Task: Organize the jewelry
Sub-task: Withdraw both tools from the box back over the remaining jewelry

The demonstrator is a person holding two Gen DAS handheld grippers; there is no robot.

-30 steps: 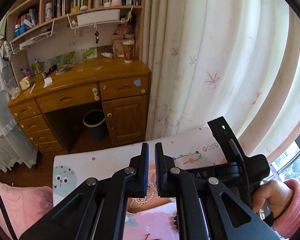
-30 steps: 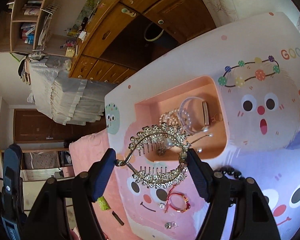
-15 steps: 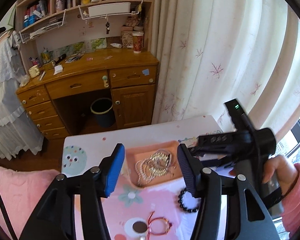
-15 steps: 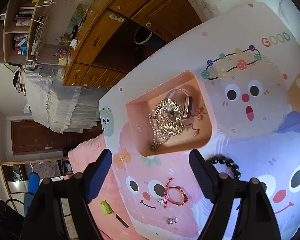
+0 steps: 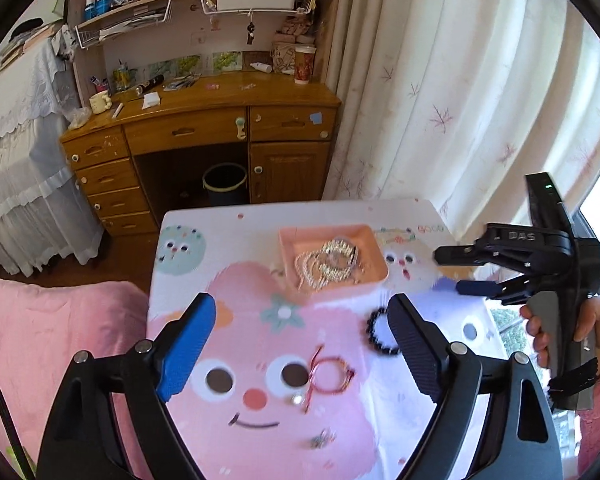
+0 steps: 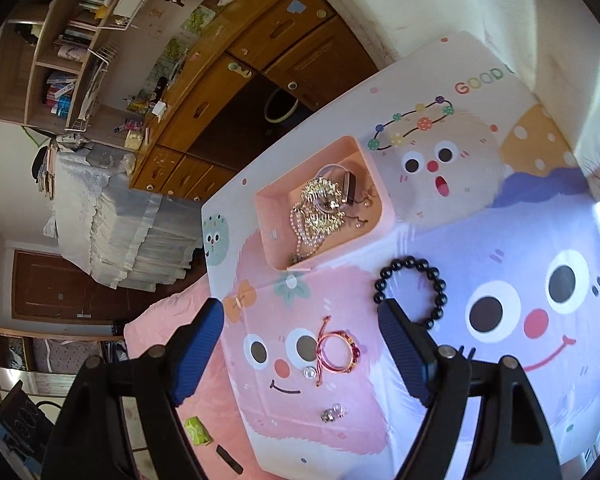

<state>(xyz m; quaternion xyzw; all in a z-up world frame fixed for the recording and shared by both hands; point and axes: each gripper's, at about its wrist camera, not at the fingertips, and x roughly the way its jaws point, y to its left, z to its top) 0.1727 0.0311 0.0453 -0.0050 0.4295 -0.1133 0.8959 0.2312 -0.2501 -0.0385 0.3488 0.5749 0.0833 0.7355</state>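
Left gripper (image 5: 300,344) is opening, nothing between its jaws. On the table (image 6: 500,400), the red string bracelet (image 6: 336,351) lies at the pink tray's (image 6: 276,248) six o'clock: light, limp, best pinched across its cord. Right gripper (image 6: 302,346) is spread empty; the black bead bracelet (image 6: 414,290) is hard and likely slippery.

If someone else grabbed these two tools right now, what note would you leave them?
Left tongs: jaws opening, nothing between them.
Right tongs: open, empty.
Done: sparkly rhinestone hair comb, pearl strand and other small pieces lie in the pink plastic tray.
Left on the cartoon tablecloth: black bead bracelet beside the tray, red cord bracelet, small clear gem, small silver ring. Move these into the tray.
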